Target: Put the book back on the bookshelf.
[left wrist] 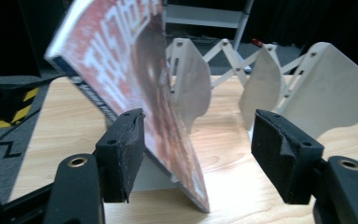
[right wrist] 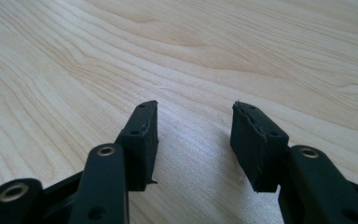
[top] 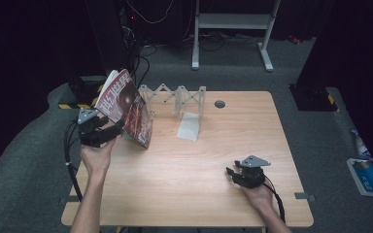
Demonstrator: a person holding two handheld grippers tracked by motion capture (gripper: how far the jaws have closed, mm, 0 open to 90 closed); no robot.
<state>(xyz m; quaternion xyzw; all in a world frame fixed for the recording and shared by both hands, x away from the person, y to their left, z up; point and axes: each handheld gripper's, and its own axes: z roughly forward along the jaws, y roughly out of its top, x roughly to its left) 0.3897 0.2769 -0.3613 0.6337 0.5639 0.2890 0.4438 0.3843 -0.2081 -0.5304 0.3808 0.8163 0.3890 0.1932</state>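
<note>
Left tool (left wrist: 198, 158) is spread wide w/ a red book (left wrist: 135, 88) sitting between the jaws. In the left gripper view the book's back face is right up against the left pad (left wrist: 123, 149), while the right pad (left wrist: 279, 154) is well apart from it w/ bare wood in between, so it's released, not clamped. In the high view that tool (top: 108, 130) is at the left edge of the tabletop (top: 184, 179), person's left hand (top: 96, 158) behind it, cable hanging down off the side.

The book itself stands on its bottom edge near the left rear of the tabletop, tilted over, white lettering on the cover, spine side up toward the tool. Can't tell whether the lower corner is resting on the wood or on the rack's base.

Just behind and right of the book there's a white accordion-style rack (top: 175, 97) w/ rounded divider plates (left wrist: 340, 84), stretched along the back of the tabletop. One flat white plate (top: 190, 126) lies on the wood in front of it.

Right tool (right wrist: 193, 140) is also released, jaws apart w/ nothing but bare wood grain between them. It's parked low at the front right of the tabletop (top: 235, 174), right hand (top: 260, 196) behind it, well apart from the book.
</note>
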